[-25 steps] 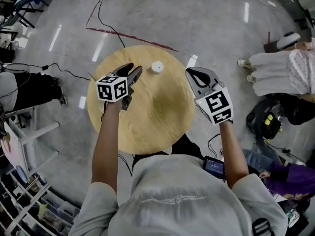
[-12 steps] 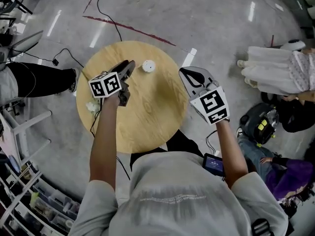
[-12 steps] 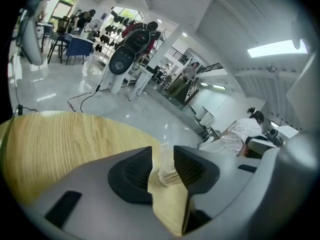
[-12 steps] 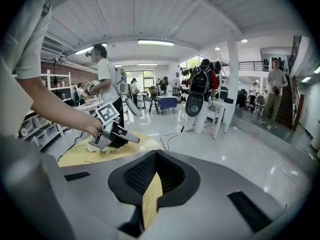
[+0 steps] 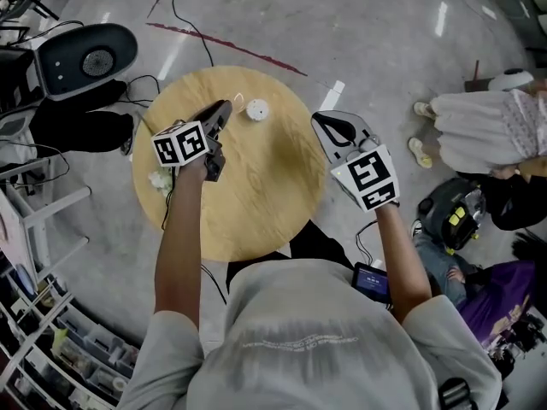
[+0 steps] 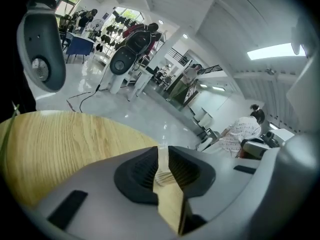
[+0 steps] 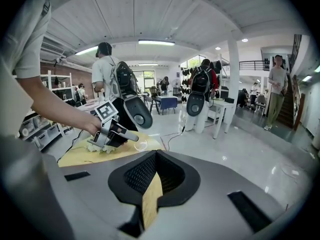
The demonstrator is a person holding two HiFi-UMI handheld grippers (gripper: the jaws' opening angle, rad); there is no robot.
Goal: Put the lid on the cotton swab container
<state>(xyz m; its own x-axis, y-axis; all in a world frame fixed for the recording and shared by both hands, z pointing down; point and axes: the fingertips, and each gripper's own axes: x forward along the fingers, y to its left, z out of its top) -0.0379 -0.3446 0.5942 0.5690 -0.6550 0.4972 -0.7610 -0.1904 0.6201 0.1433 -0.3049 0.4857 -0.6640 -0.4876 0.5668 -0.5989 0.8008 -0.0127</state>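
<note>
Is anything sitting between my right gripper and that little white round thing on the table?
Nothing visible. Only bare wood of the round table lies between the right gripper and the small white round piece. The white clump lies away at the table's left edge, off that line.

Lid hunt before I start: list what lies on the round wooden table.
A small round white container near the far edge and a white fluffy clump at the left edge. The person's left forearm hides the tabletop beneath it.
</note>
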